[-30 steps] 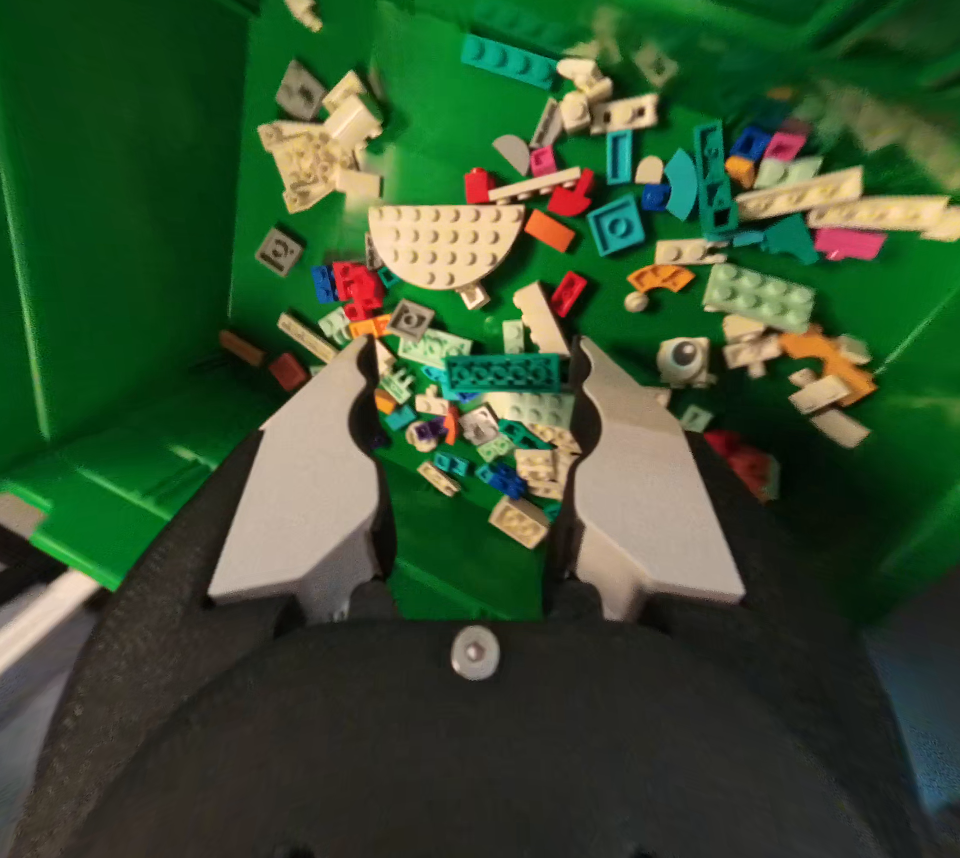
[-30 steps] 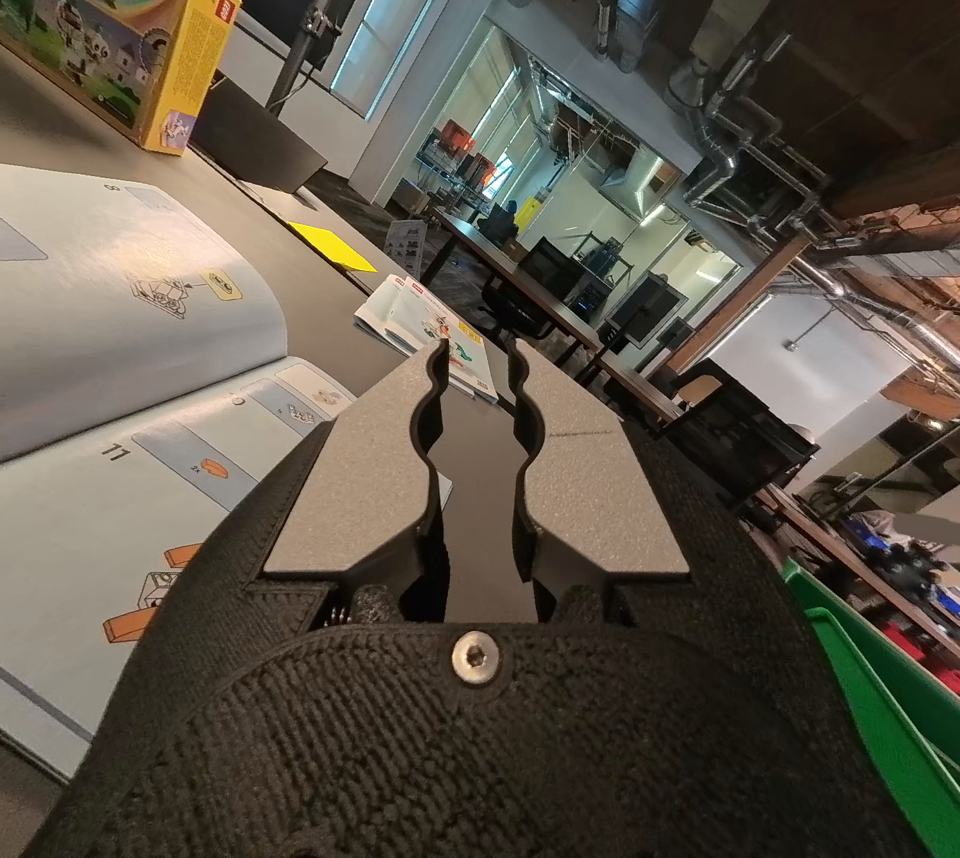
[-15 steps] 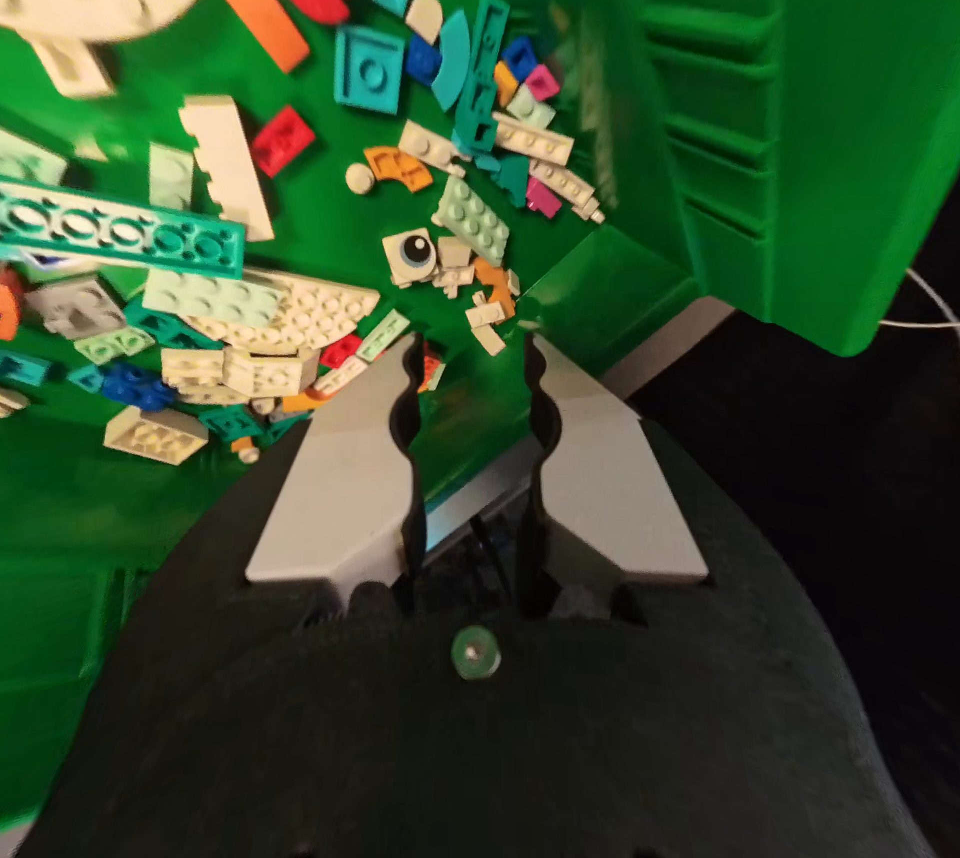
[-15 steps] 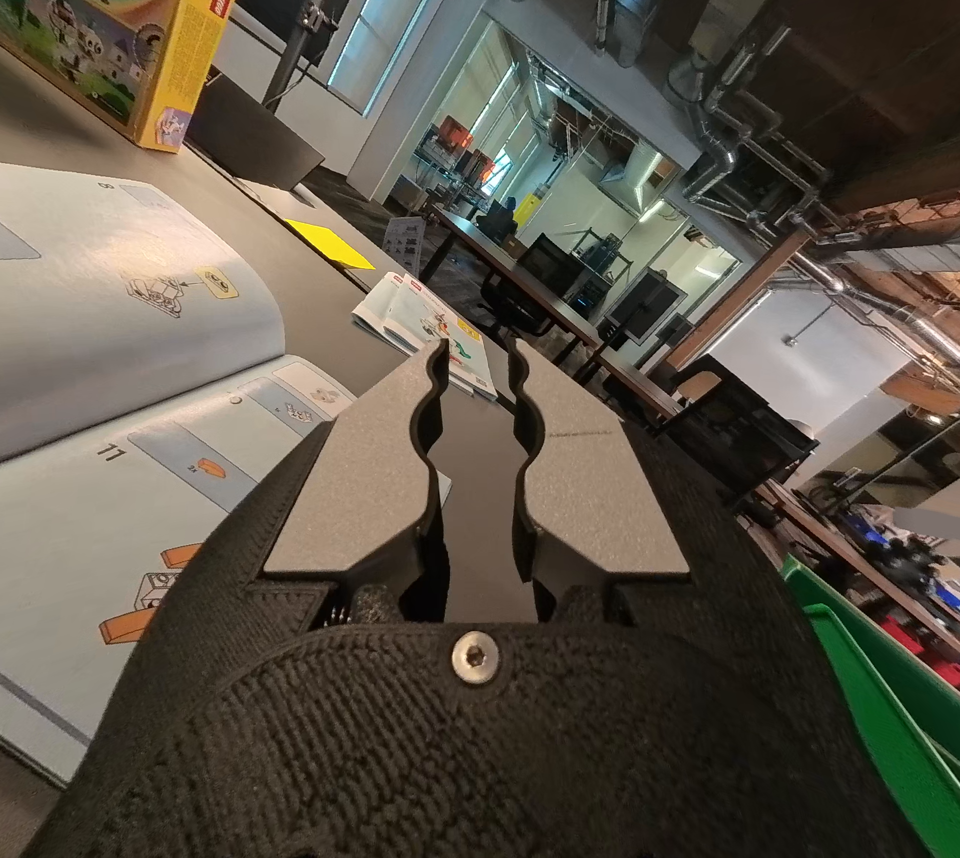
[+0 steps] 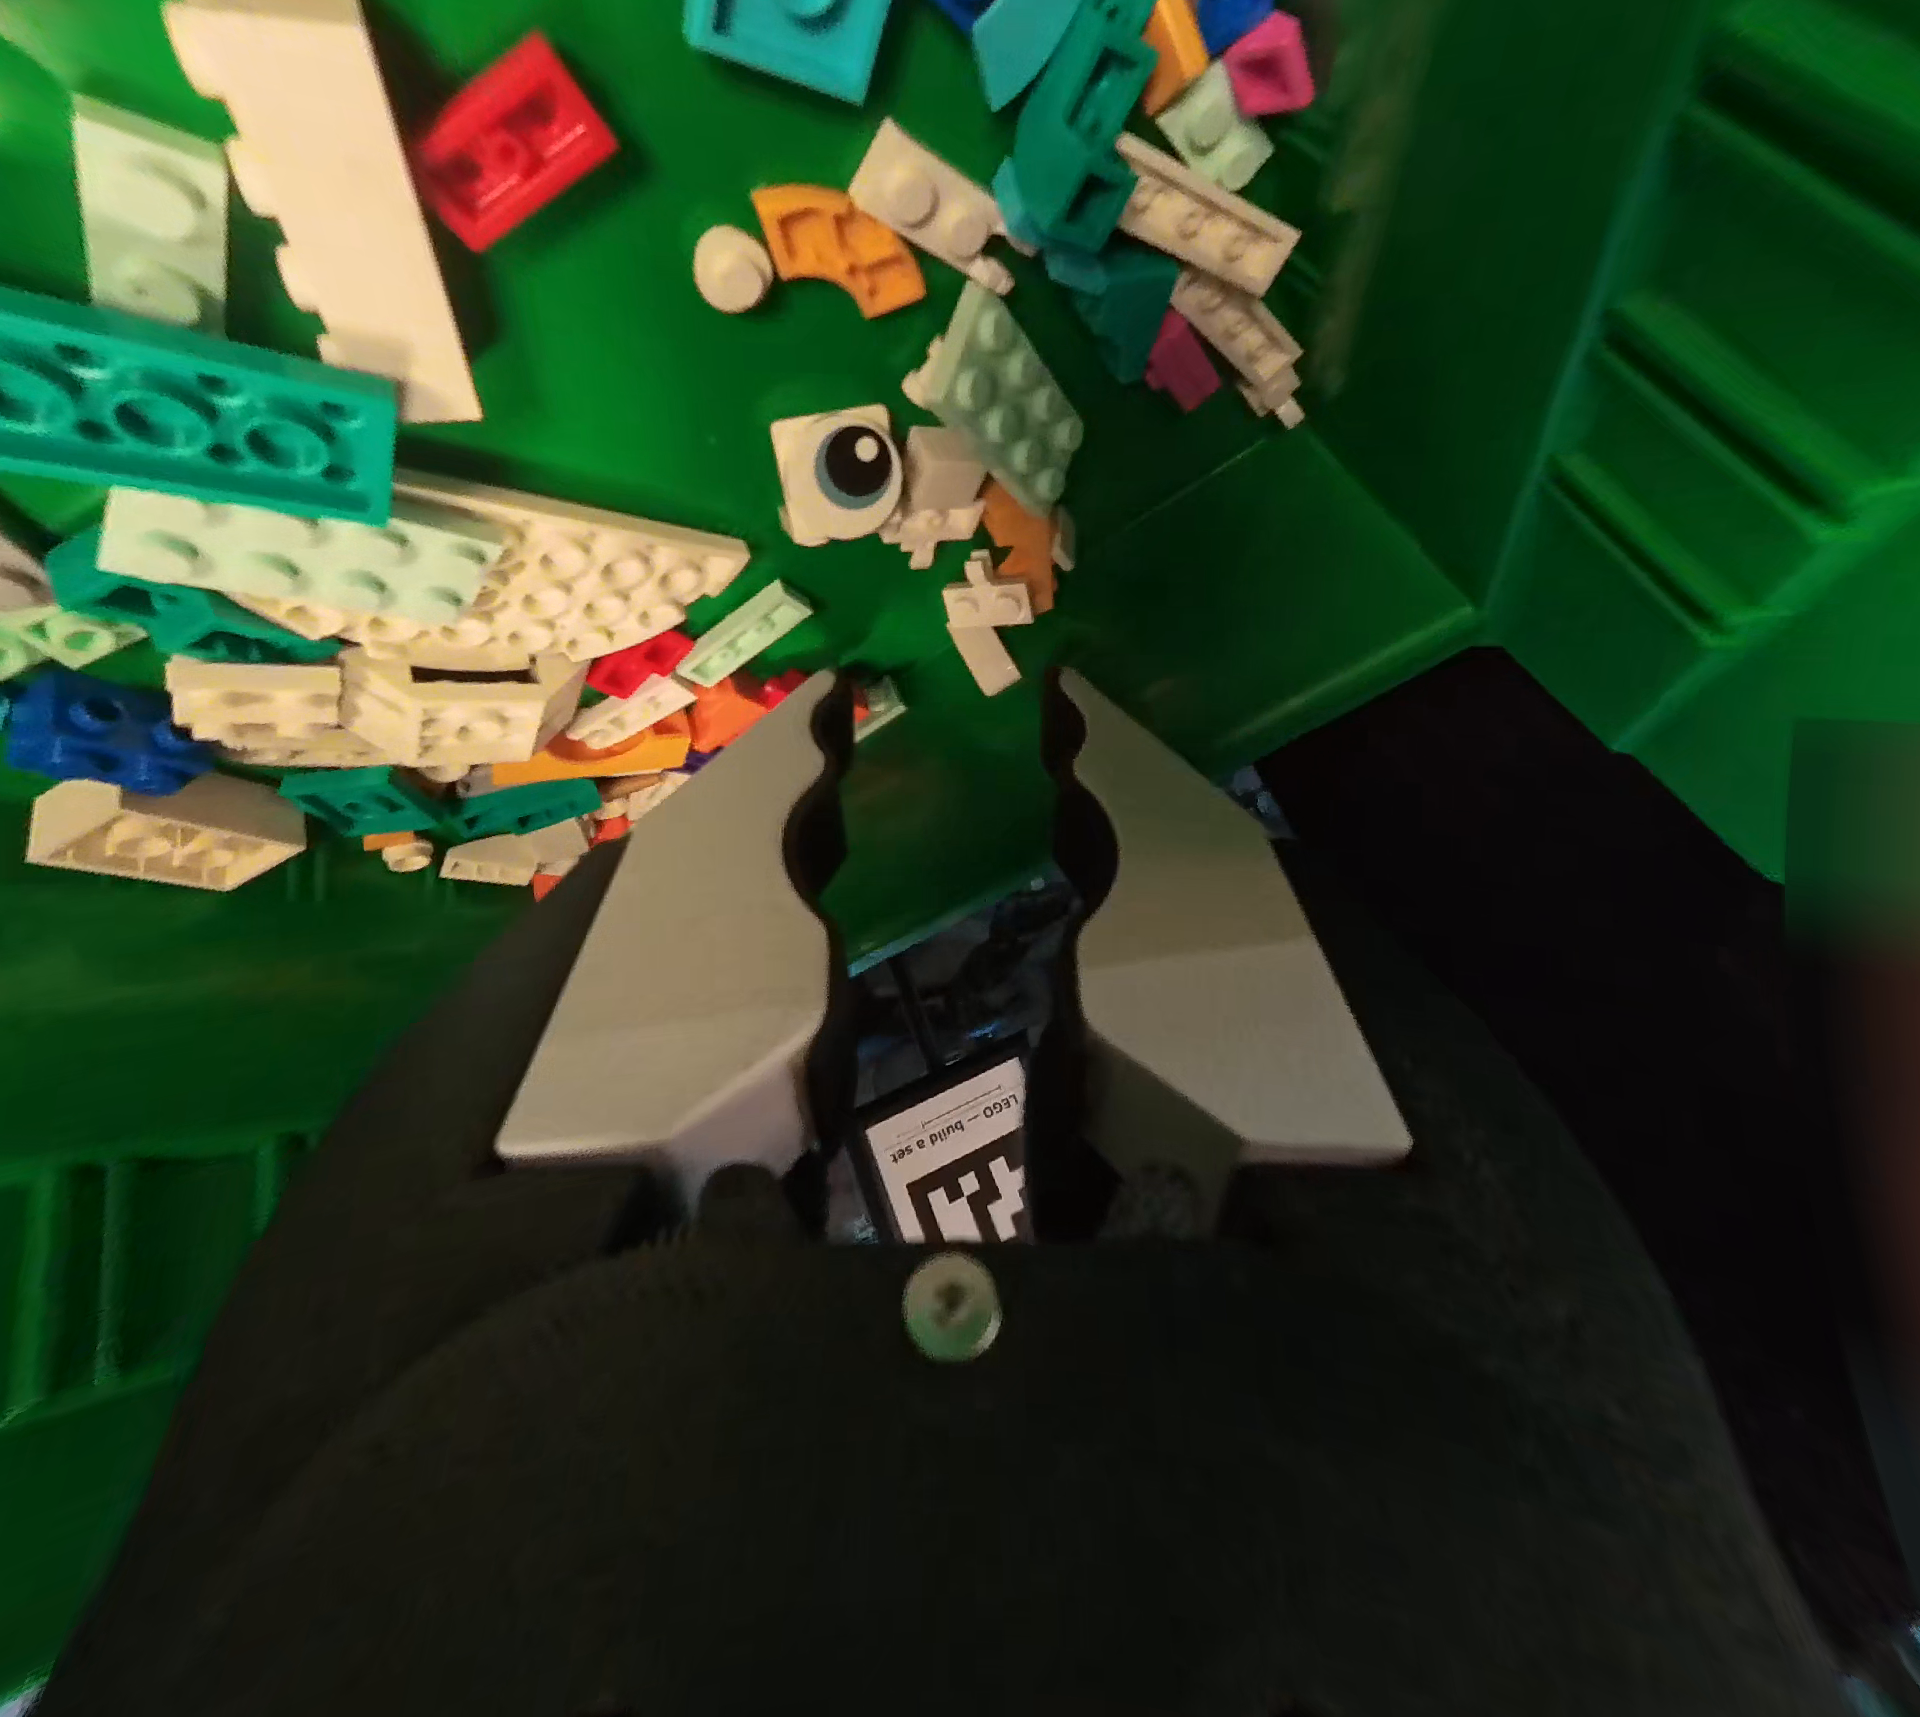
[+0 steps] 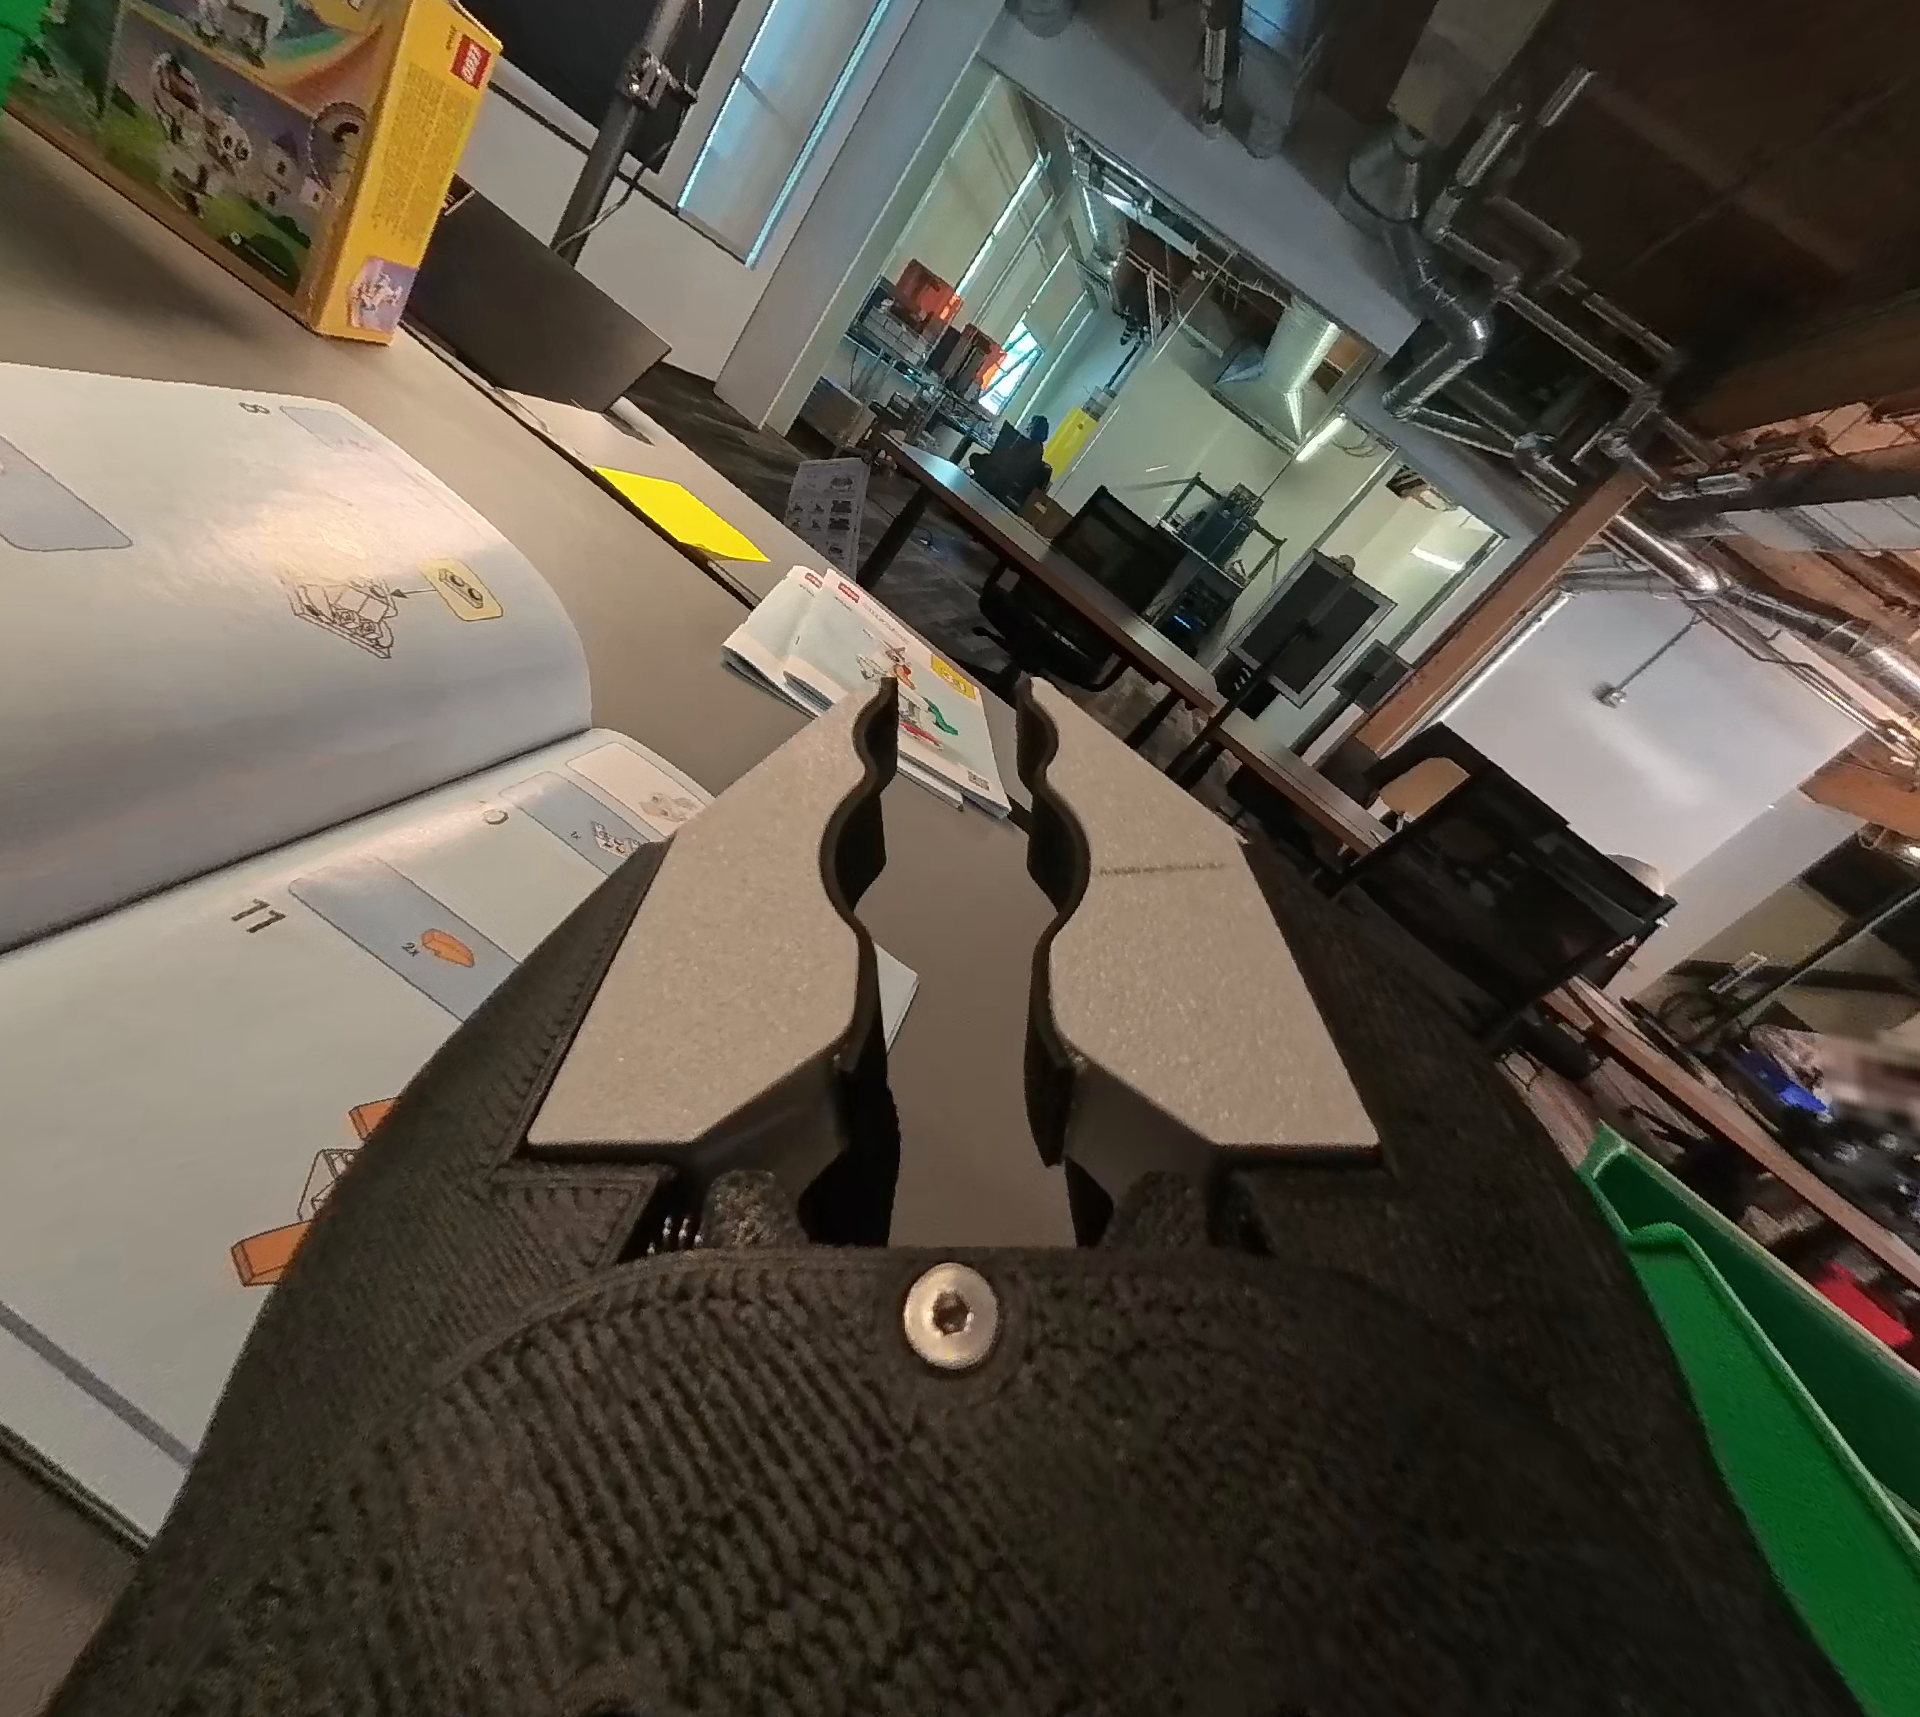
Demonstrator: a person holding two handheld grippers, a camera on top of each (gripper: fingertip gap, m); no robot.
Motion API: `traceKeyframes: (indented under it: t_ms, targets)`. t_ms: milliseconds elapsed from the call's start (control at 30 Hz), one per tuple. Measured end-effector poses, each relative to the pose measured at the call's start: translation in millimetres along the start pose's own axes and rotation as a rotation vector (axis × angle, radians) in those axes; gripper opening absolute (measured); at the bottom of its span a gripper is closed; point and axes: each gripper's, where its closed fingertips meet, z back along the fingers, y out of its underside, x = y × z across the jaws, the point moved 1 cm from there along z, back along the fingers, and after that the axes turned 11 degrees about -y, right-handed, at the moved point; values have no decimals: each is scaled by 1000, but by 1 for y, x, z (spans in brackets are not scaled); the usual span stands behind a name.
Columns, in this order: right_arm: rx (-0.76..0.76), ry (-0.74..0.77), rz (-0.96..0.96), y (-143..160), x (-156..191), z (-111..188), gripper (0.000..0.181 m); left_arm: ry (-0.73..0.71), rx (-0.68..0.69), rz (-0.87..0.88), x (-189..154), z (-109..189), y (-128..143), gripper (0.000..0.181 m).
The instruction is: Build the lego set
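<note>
The left gripper (image 5: 945,691), fingers narrowed and empty, has swung to the bin's (image 5: 1621,337) corner without a brick, while the right gripper (image 6: 956,701) stays part-open and empty over the desk (image 6: 665,670)

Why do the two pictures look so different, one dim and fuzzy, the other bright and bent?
Left wrist view: dim inside the green bin, with a green cast; bricks near the edges smear with blur, though the eye brick reads clearly. Right wrist view: daylit and sharp; the wide lens tilts and curves the room, and glare whitens the open instruction booklet.
</note>
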Motion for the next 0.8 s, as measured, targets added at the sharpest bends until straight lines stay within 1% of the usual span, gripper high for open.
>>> traceKeyframes:
  t_ms: [300,500,600,800]
  targets:
    - [0,1,-1,0,0,0,21,11,10,26,1,-2,1,32]
    - [0,3,-1,0,-1,0,21,43,29,18,-6,1,1,20]
    - [-2,1,-1,0,-1,0,21,50,50,24,-6,1,0,20]
    - [-10,-7,-2,-1,0,0,20,150,117,96,-3,-3,0,22]
